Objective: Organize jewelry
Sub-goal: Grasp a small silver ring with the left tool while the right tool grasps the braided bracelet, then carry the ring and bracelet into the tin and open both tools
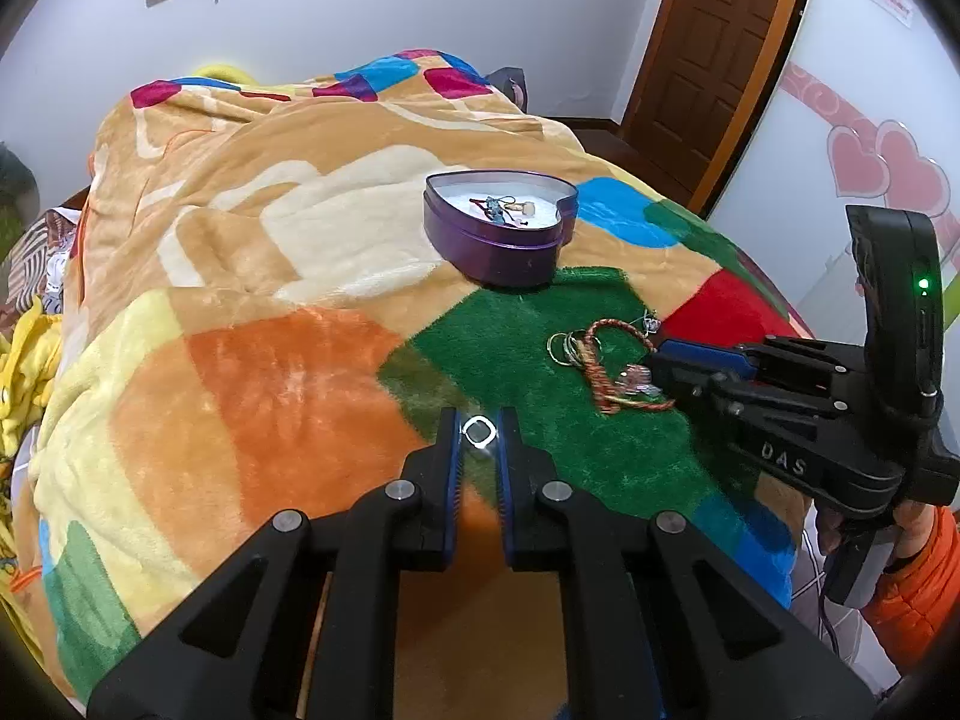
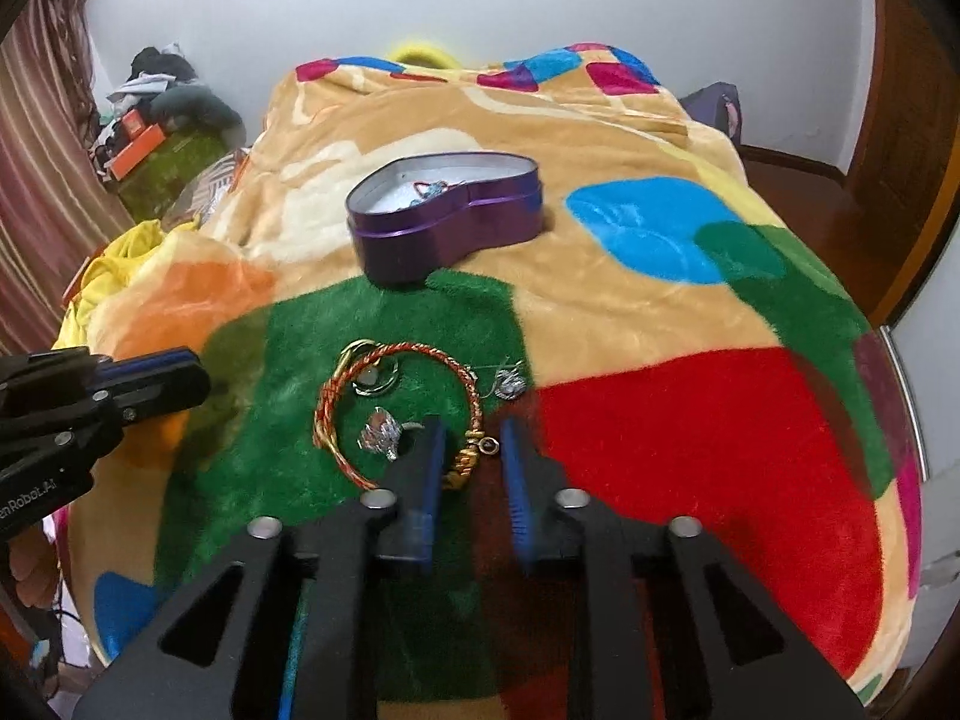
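My left tool point(image 1: 479, 433) clamped on small silver square ring point(image 1: 479, 432), bound for purple heart-shaped tin point(image 1: 501, 240). Right tool point(image 2: 473, 441) apart, straddling gold-charmed red braided bracelet point(image 2: 384, 396).

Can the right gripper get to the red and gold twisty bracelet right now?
Probably yes. The right gripper is open and already at the bracelet on the blanket, with its gold end between the fingers. Nothing covers it, though a silver ring lies close beside it.
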`<state>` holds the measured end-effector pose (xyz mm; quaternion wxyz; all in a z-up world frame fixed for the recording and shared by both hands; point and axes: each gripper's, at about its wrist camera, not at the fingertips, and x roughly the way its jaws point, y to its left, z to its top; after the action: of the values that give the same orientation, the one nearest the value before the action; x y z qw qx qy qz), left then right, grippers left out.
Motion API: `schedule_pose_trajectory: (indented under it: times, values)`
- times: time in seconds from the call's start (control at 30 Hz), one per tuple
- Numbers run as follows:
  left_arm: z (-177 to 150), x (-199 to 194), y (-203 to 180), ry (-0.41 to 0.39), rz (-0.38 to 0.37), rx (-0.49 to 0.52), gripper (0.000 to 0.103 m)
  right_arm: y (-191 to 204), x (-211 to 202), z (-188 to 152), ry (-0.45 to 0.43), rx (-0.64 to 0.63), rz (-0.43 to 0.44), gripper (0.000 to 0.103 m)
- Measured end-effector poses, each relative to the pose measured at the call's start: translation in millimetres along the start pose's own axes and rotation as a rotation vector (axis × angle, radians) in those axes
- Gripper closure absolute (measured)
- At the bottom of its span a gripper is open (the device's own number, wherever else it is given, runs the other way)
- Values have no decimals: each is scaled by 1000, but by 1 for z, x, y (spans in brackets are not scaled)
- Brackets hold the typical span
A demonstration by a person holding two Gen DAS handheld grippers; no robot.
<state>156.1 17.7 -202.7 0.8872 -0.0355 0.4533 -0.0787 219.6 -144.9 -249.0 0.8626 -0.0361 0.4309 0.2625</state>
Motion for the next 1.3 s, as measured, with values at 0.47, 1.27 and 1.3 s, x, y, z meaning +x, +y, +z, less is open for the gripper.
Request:
schedule_pose_trajectory:
  times: [0.47,1.27,1.3]
  values:
    - [23,-13,-6,-61,0,20,93,3,-39,29,-141,-9,1,93]
    - [102,-17,-4,-214,-6,39,93,1,-27,99,-279,-11,-10,93]
    - [104,-12,-2,-209,-9,34,93,1,-22,100,-271,-17,-14,93]
